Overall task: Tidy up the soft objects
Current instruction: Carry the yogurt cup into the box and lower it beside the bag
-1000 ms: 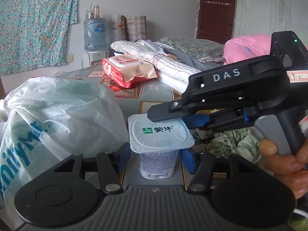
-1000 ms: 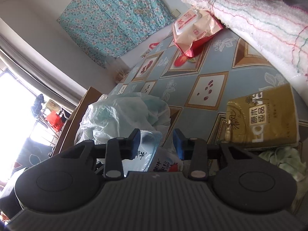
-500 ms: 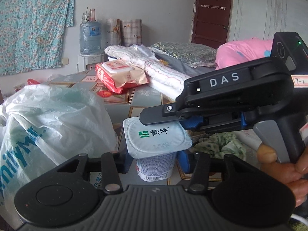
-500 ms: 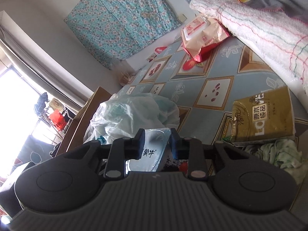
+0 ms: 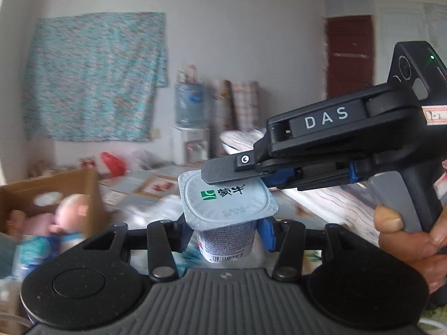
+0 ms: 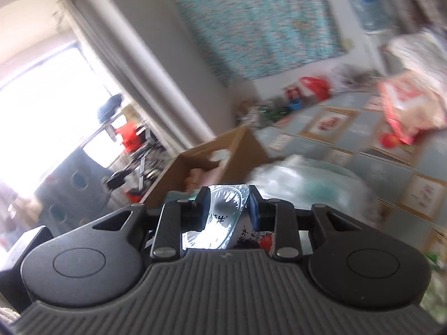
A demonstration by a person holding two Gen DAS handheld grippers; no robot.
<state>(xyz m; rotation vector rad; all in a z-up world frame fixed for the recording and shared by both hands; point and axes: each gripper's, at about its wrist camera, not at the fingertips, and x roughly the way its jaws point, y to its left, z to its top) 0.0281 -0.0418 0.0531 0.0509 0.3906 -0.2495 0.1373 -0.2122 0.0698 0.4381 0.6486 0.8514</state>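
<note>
Yogurt cup (image 5: 227,220) lid – "蒙牛", green logo; right gripper (image 5: 279,180) body – "DAS".

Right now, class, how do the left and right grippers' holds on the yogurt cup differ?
The left gripper squeezes the yogurt cup by its body, jaws just closing on it; the right gripper pinches the lid at its rim. Left flanks the cup; right sandwiches the lid. Both grip it.

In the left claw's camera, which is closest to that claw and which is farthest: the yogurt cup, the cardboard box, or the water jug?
1. Yogurt cup: between the left claw pads.
2. Cardboard box: lower left.
3. Water jug: by the back wall, centre.
</note>
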